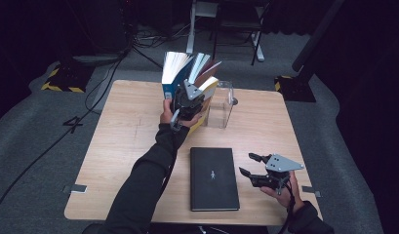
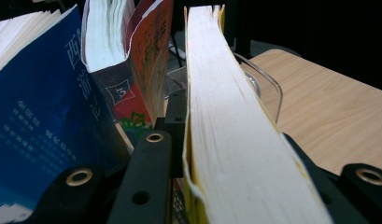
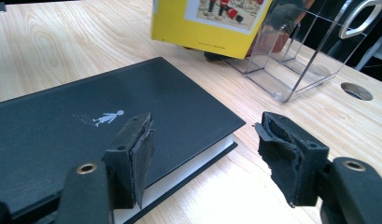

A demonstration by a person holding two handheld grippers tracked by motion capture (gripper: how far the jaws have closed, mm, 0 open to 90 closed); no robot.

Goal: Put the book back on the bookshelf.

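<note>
A yellow-covered book [image 1: 208, 87] stands tilted at the clear acrylic book holder [image 1: 221, 105], and my left gripper [image 1: 189, 100] is shut on it from the near side. In the left gripper view its white page edge [image 2: 226, 116] runs between the jaws. To its left lean a blue book [image 2: 39, 116] and a red-orange book [image 2: 151, 60]. A black hardcover book [image 1: 214, 178] with a small white figure lies flat near the table's front. My right gripper [image 1: 246, 163] hovers open just right of it, with nothing between its pads [image 3: 142, 149].
The wooden table [image 1: 129, 141] has bare room on its left half. A round hole [image 3: 357, 91] sits in the tabletop beyond the holder [image 3: 296, 65]. Cables, a stand and chair legs are on the dark floor behind the table.
</note>
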